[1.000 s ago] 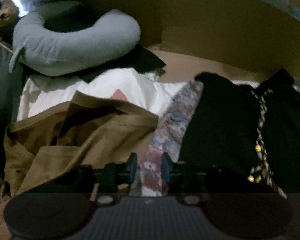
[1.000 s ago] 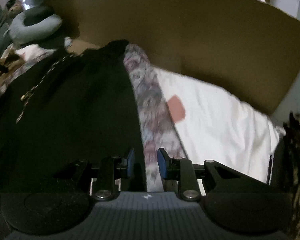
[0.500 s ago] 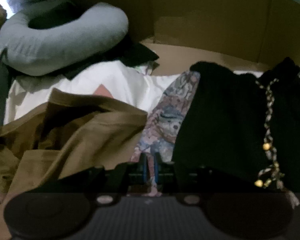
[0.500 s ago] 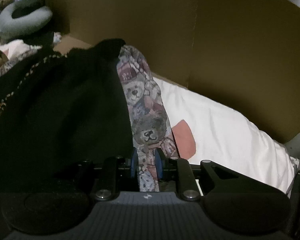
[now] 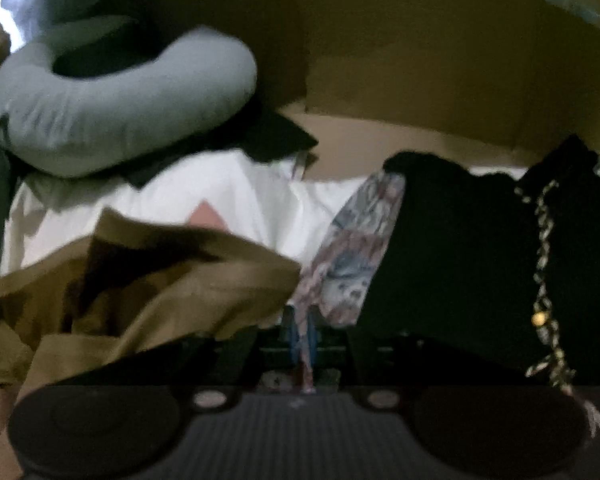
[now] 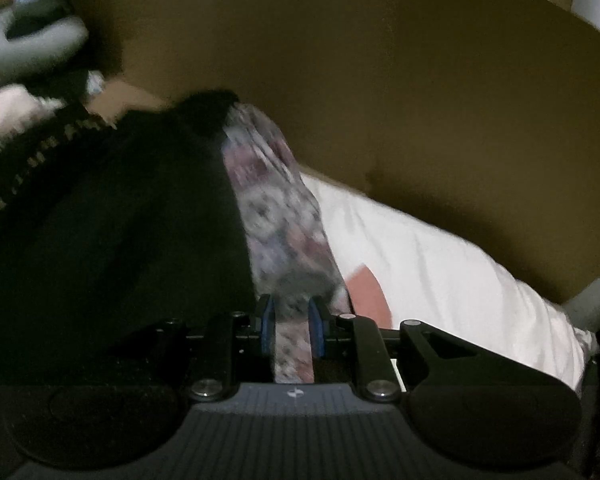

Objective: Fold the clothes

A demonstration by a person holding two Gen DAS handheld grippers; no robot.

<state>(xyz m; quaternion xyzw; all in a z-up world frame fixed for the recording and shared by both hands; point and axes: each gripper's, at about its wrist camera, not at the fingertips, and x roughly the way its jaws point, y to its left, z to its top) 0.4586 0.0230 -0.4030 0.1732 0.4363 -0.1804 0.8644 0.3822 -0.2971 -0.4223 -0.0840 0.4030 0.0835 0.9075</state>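
Observation:
A black garment with a braided, gold-beaded trim lies on a bear-print cloth, whose edge shows beside it. My left gripper is shut on that cloth's left edge, its blue pads nearly together with fabric pinched between them. In the right wrist view the same black garment fills the left side. The bear-print cloth runs down its right edge into my right gripper, which is shut on a thicker fold of it.
A crumpled brown garment lies left of the left gripper on white bedding. A grey neck pillow sits at the back left. A cardboard wall stands close behind, above white bedding with a pink patch.
Both grippers were open around the bear-print cloth's edges a second ago and have since shut on it. Both have also moved in closer to the clothes.

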